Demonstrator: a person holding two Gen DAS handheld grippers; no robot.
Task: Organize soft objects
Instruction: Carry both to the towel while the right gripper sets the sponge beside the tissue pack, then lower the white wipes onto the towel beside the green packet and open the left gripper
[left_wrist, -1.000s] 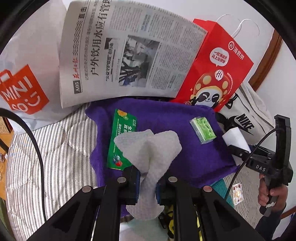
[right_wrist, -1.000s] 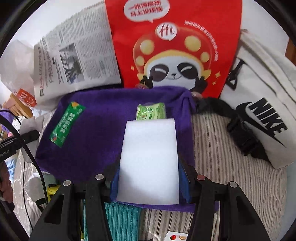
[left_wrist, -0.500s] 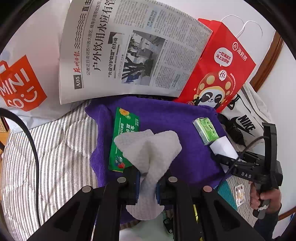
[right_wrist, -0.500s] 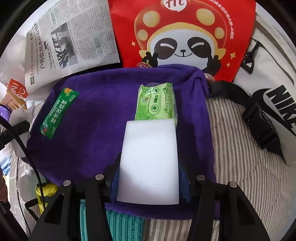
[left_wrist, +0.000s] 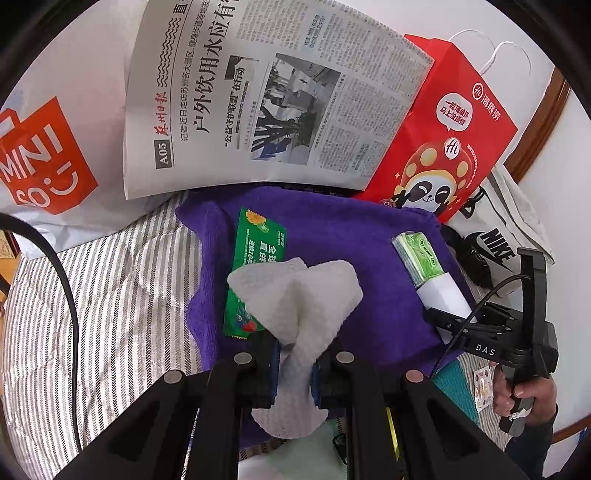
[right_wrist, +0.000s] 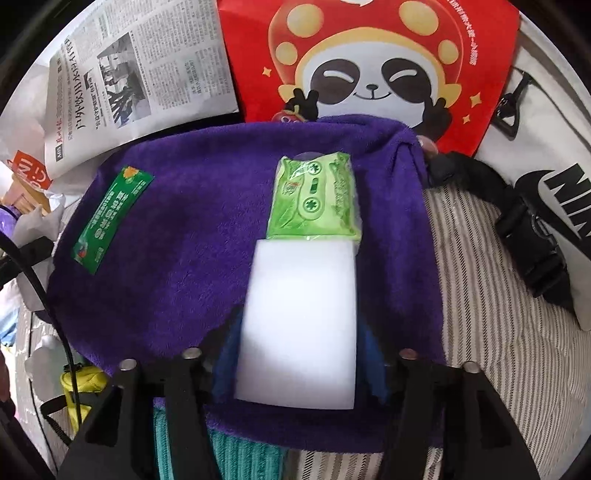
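Jaws of the right gripper (right_wrist: 295, 354) have just been spreading and now stand clear of the white sponge block (right_wrist: 299, 321), which lies on the purple towel (right_wrist: 177, 258) at 6 o'clock of the green tissue pack (right_wrist: 314, 199). Best lift straight away without nudging it. Left gripper (left_wrist: 293, 373) stays clenched on the white cloth (left_wrist: 295, 295).

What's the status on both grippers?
Left gripper shut on white cloth. Right gripper just opening, white sponge between, on purple towel. Green tissue pack directly ahead.
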